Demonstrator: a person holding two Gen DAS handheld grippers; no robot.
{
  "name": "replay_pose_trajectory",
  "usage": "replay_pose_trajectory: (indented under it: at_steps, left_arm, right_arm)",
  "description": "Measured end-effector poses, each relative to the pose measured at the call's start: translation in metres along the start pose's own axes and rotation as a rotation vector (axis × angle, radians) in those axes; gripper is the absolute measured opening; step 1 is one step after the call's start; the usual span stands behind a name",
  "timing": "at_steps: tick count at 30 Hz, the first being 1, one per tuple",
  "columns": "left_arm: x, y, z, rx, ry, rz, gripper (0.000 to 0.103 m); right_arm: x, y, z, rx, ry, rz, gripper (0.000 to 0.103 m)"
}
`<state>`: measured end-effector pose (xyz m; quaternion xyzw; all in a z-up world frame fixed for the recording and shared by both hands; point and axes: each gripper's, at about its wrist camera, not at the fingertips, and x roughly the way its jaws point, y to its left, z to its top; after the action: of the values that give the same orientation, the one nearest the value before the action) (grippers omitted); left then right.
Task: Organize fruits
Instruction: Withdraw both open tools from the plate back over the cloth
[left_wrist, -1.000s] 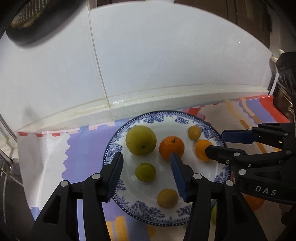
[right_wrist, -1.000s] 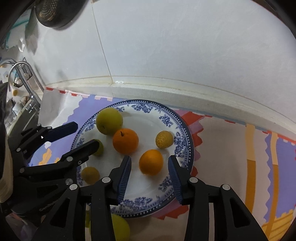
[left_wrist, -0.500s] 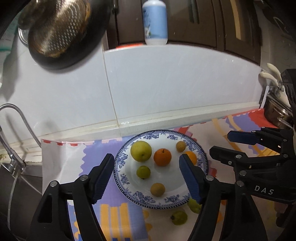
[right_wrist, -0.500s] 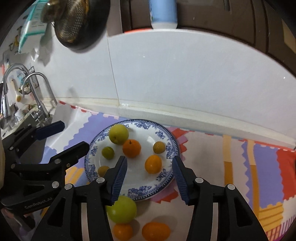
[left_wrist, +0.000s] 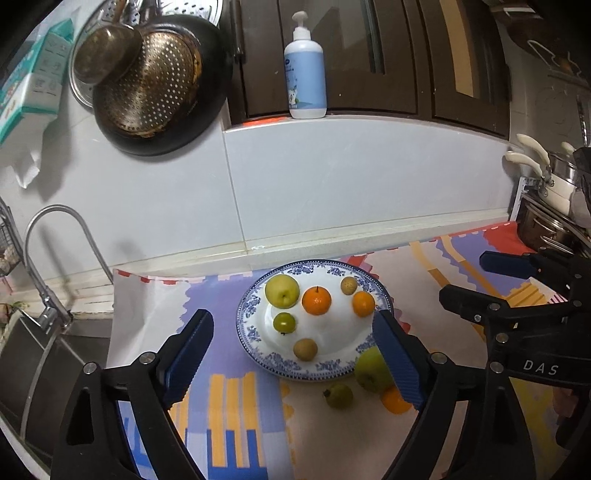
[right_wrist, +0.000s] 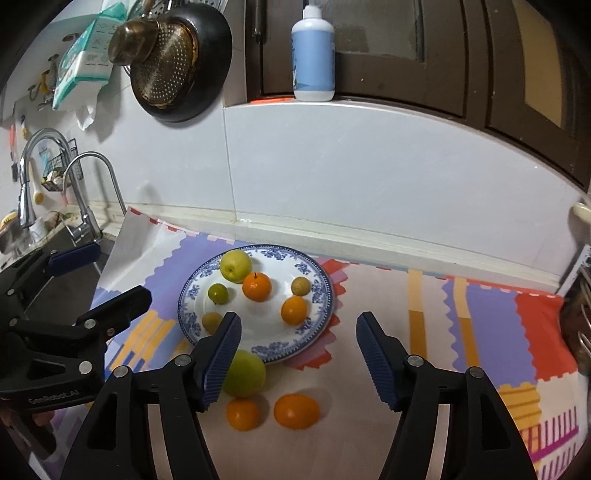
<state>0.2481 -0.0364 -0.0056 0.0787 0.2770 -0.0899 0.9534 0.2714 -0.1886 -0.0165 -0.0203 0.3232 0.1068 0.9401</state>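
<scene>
Round smooth fruits (left_wrist: 316, 300) sit on a glossy blue-patterned plate (left_wrist: 258, 354).

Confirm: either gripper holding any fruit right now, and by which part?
Nothing is held. The left gripper and right gripper have just been opening, with nothing between their jaws; all the fruit lies on the plate or mat.

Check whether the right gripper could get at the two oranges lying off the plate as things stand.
Probably yes. The right gripper is open and empty, and the two oranges lie on the mat just beneath it, uncovered. Only the green apple crowds one.
</scene>
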Motion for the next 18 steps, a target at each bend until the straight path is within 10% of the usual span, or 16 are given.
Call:
replay_pose_trajectory:
  at_steps: [18]
  left_arm:
    - [-0.036,-0.011,-0.041,0.035,-0.007,0.02,0.091]
  right_arm:
    - [-0.035,0.008,-0.039,-0.023,0.001,-0.035,0.07]
